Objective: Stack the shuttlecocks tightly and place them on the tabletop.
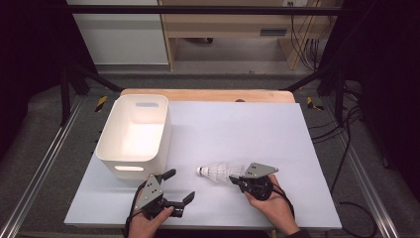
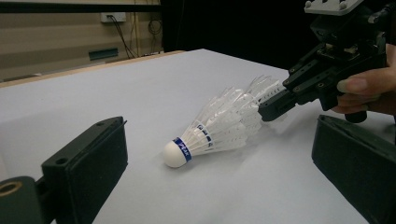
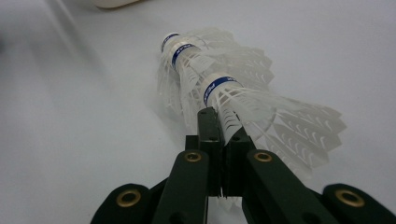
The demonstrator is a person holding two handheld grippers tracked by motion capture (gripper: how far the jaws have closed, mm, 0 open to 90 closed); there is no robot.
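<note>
Shuttlecocks, white feathered and nested into a short stack [image 1: 220, 172] with blue-banded cork noses, lie on their side on the pale grey table sheet [image 1: 247, 124], directly ahead of my right gripper [image 1: 237, 179]. Its jaws are closed on the rear skirt's feather edge. My left gripper [image 1: 179, 186], jaws wide apart and holding nothing, faces the stack's cork nose [image 2: 173, 154]. I judge the stack very light, its feathers fragile and easily crushed; the firm cork end is the safer hold. A white plastic bin [image 1: 134, 130] stands beyond my left gripper.
</note>
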